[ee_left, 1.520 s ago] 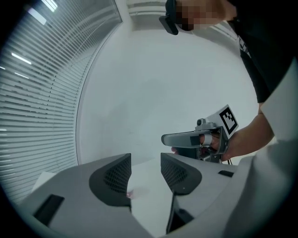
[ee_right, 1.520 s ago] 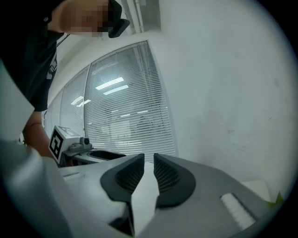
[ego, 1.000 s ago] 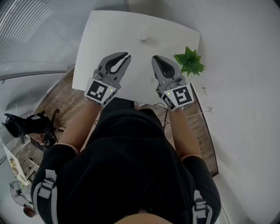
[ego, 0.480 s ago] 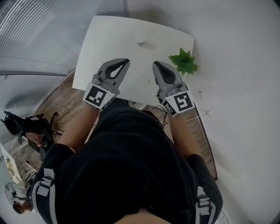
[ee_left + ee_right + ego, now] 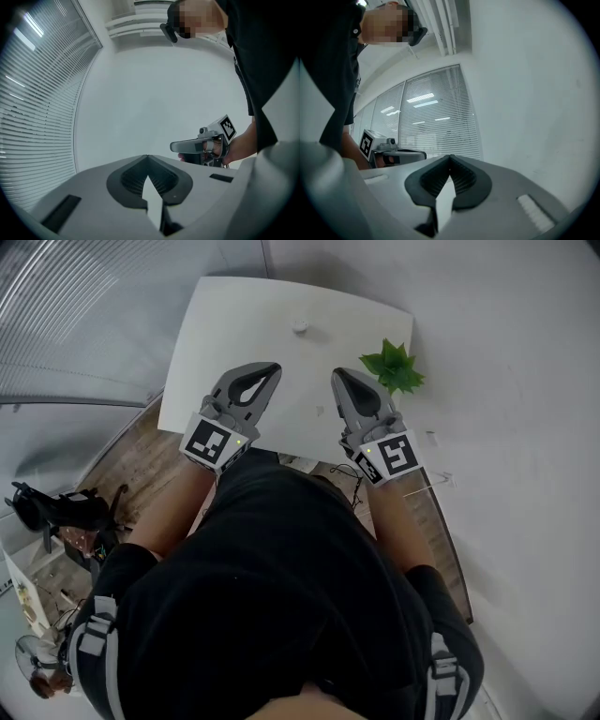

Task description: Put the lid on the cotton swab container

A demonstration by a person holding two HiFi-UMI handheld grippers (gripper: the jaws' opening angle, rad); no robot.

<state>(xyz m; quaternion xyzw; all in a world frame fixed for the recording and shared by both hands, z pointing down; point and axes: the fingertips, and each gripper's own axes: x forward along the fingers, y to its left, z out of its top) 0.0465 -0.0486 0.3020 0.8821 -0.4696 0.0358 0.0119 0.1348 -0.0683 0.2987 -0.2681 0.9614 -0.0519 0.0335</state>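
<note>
Jaws on the left gripper [image 5: 270,369] are pressed tight together with nothing in them. The right gripper [image 5: 338,377] is the same: tight and empty. Both are held side by side over the near part of the white table [image 5: 202,352], tips pointing forward. Their own cameras see only wall [image 5: 154,103] and blinds [image 5: 436,126], so both seem tipped upward.

I think the job has not begun. To do this step well, tip the grippers down so the table comes into sight. Spread one pair of jaws before getting close, and go slowly. The thing to grab looks small and is likely light, so a bump could knock it away.

One little white round thing [image 5: 300,326] sits on the far part of the table, well ahead of both grippers and about between them. It may be the swab box, but it is too small to tell. A green plant [image 5: 394,368] is at the table's right edge, near the right gripper.
</note>
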